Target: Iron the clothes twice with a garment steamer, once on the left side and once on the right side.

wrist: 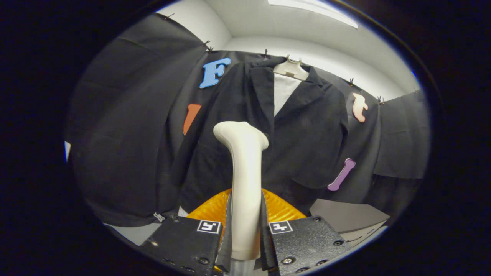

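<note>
Hand-held gripper clamping steamer, base hidden

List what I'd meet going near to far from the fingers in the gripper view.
Gripper shut on the cream steamer → orange ribbed object just beyond the fingers → black jacket hanging ahead → white hanger at its collar.

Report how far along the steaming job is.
Done: the garment steamer is picked up, its cream handle clamped between the gripper's two fingers, with the head raised toward the black jacket on its hanger. In hand: the head sits in front of the jacket's lower front; whether it touches the cloth cannot be told. Left: nothing visible shows that either side has been passed yet.
</note>
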A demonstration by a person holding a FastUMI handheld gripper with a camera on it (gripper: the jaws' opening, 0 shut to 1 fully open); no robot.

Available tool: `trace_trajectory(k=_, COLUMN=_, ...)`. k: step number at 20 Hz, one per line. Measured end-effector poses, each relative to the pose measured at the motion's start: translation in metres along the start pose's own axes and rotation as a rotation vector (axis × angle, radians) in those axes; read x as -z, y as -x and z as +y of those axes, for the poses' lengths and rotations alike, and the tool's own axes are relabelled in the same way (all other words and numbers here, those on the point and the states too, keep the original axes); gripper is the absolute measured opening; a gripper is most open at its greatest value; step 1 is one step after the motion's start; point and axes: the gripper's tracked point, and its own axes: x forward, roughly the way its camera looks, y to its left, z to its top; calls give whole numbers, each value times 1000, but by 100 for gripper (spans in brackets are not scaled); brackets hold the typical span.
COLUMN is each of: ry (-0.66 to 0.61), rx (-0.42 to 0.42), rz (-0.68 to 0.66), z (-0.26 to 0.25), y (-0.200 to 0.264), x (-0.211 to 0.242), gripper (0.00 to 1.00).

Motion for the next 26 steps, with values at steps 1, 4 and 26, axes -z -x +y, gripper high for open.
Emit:
trace_trajectory(k=1, ry=1, rx=-6, rz=25, z=3, y=1, x=13, gripper=32)
trace_trajectory(k=4, ry=22, rx=-16, rz=67, z=10, y=6, x=44, gripper=33)
trace_trajectory(k=26, ry=76, rx=-61, rz=387, z=17, y=71, x=205, gripper=33)
